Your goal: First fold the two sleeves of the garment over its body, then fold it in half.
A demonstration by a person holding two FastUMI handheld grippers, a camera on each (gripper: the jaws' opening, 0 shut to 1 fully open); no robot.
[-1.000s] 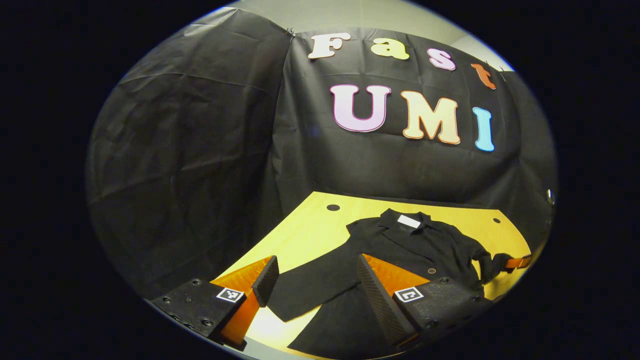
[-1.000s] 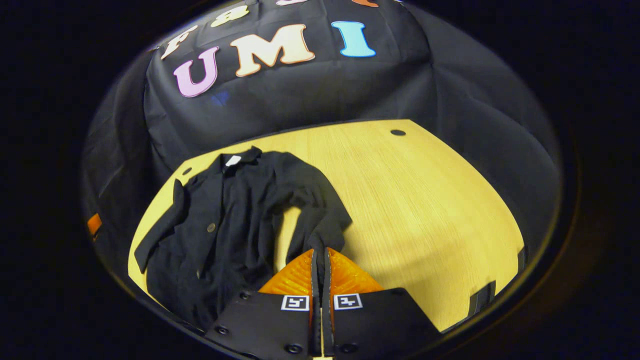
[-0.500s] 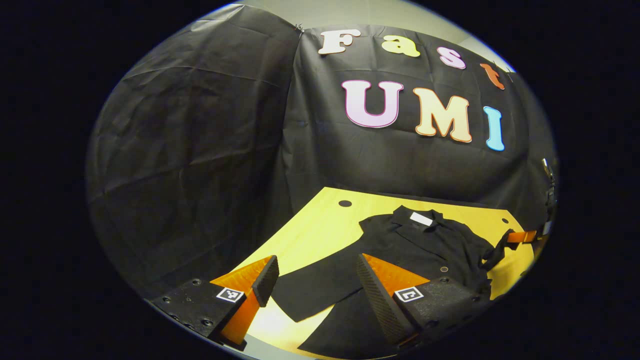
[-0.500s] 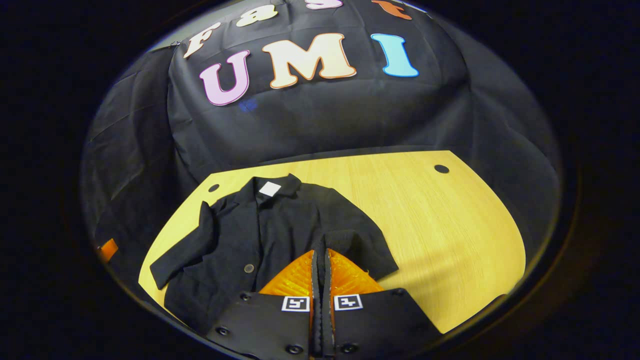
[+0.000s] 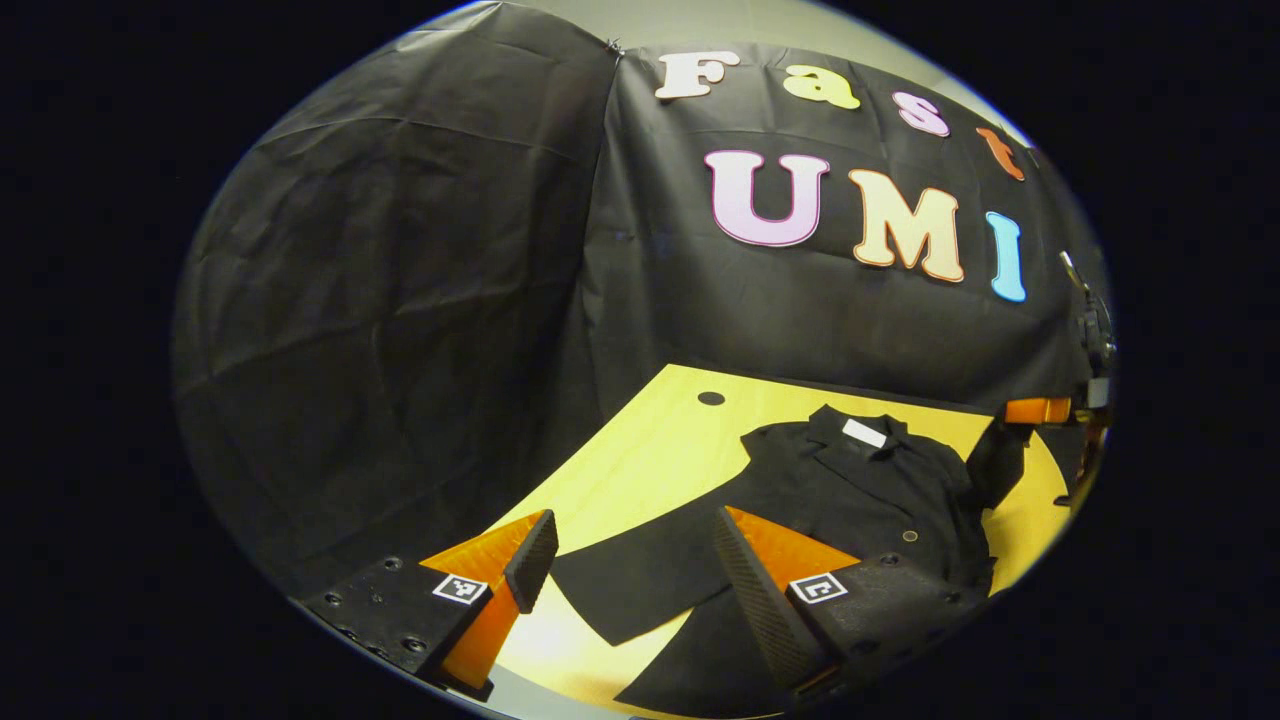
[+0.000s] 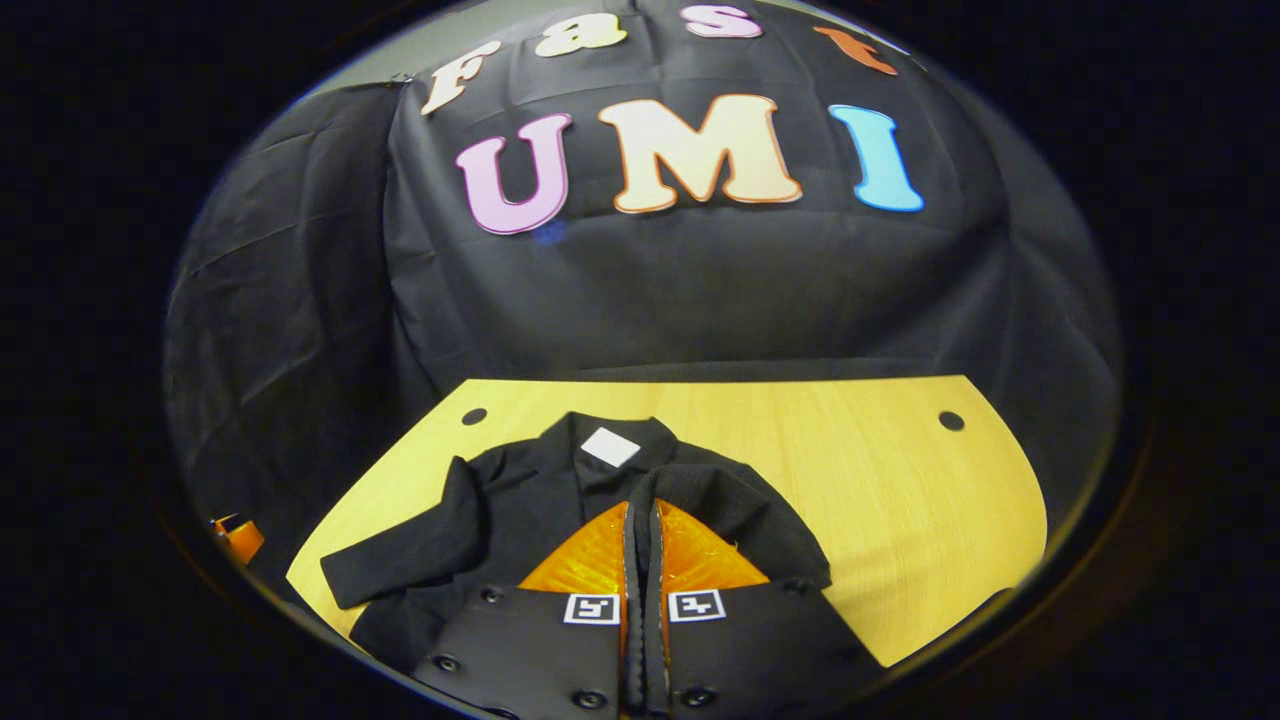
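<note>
The black garment lies face up on the yellow worktop, collar toward the booth wall, a white tag at its neck. The right gripper has its jaws closed on one sleeve, which hangs lifted off the worktop beside the body (in the left gripper view the sleeve hangs from that gripper at the far right). The left gripper hovers with jaws wide open above the other sleeve, which lies flat and stretched out over the wood, its cuff between the fingers.
</note>
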